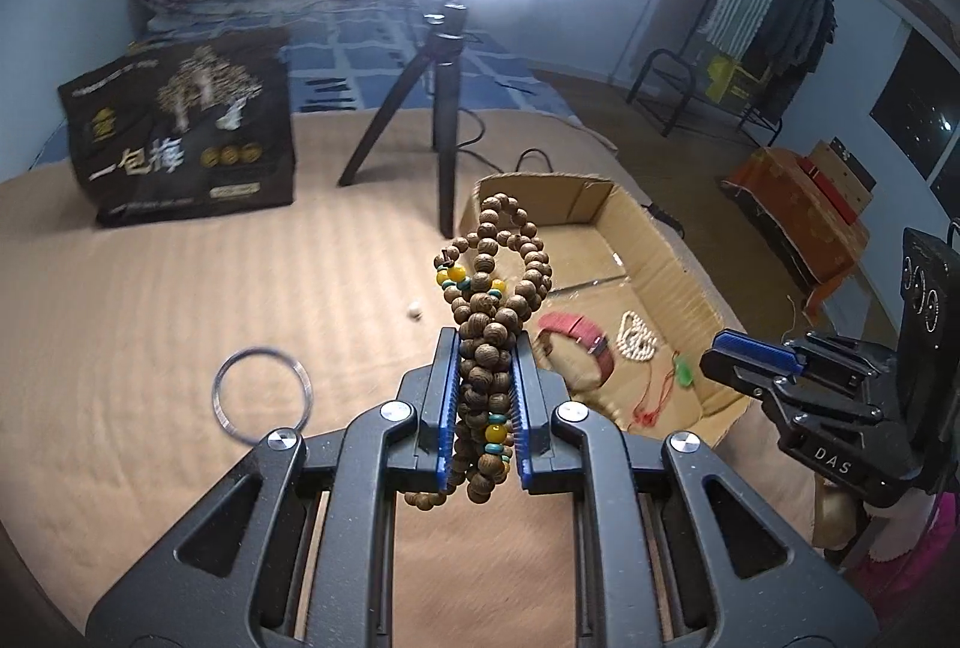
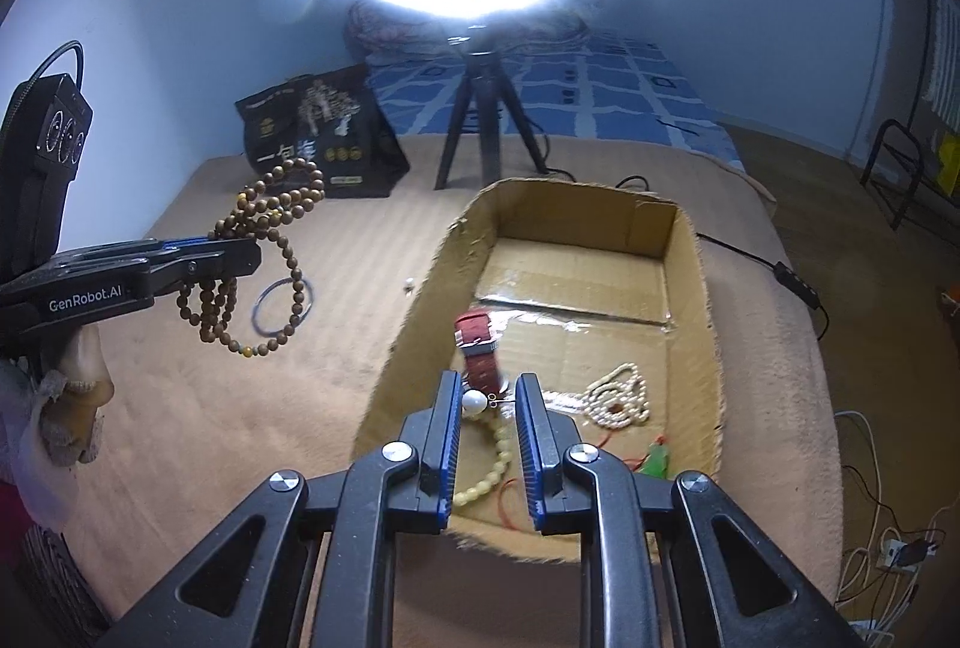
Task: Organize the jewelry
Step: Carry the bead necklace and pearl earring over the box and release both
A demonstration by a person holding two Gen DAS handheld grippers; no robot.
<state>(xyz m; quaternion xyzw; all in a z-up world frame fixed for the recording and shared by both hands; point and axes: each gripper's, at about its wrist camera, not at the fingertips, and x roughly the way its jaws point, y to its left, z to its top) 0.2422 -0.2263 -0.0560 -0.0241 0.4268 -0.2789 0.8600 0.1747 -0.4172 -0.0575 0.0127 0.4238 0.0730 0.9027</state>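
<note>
My left gripper (image 1: 486,342) is shut on a long strand of brown wooden beads (image 1: 489,312) and holds it in the air above the tan bed cover; it also shows in the right wrist view (image 2: 264,228). My right gripper (image 2: 489,387) hovers over the cardboard box (image 2: 690,240), its jaws a little apart, with a white pearl earring (image 2: 474,401) between them, its pin reaching the right finger. In the box lie a red watch (image 2: 480,348), a white bead bracelet (image 2: 618,396), a cream bead strand (image 2: 486,468) and a green pendant on red cord (image 2: 657,459).
A thin bangle (image 1: 262,395) and a small white pearl (image 1: 414,311) lie on the bed cover left of the box. A ring light on a black tripod (image 1: 444,108) and a black bag (image 1: 180,126) stand behind. Cables run on the right.
</note>
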